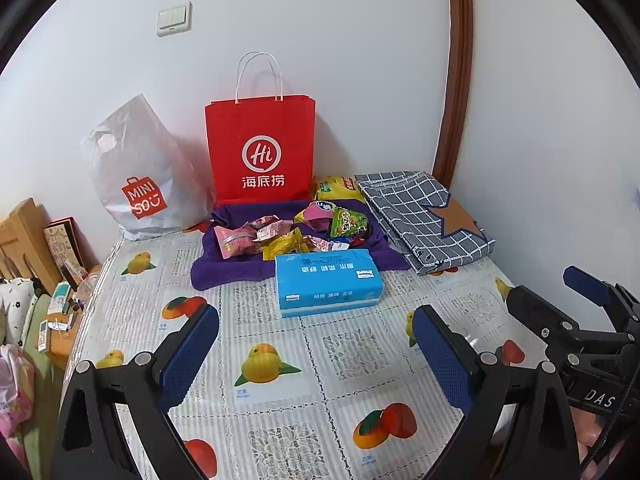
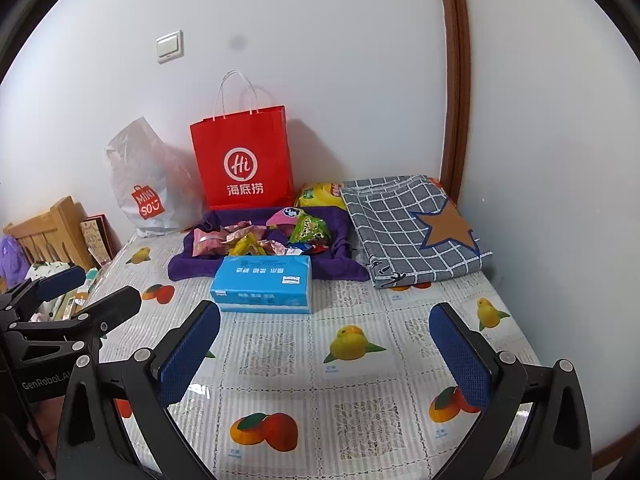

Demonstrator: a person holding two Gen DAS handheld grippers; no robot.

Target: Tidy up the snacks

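Left wrist view looks along the left gripper (image 1: pixel 316 360), whose blue-padded fingers (image 1: pixel 190 354) stand wide apart with nothing between them, low over the fruit-patterned desk (image 1: pixel 280 412). The right gripper (image 2: pixel 326 354) is likewise released and empty, held level with the left one and just beside it; each shows at the edge of the other's view.

Just beyond the fingers lies a blue tissue pack (image 1: pixel 328 282), flat on the desk, with its far edge overlapping the near hem of a purple towel (image 1: pixel 224 268). On that towel sits the pile of snacks (image 1: pixel 296 232): pink, yellow and green wrappers heaped loosely, touching one another, none lined up. A yellow packet (image 1: pixel 338 188) lies behind the towel at its right. To the right, a folded grey checked cloth (image 1: pixel 424 216) with a brown star rests beside the towel. At the far wall a red paper bag (image 1: pixel 260 152) stands upright, and a white plastic bag (image 1: pixel 140 176) slumps to its left.

As a judgement, the snacks are loose and mixed, so the sorting or bagging is far from complete; whether some already sit inside the bags cannot be told. The next move would call for reaching over the tissue pack to one wrapper at the pile's edge, closing gently on thin crinkly film without dragging its neighbours or the towel.
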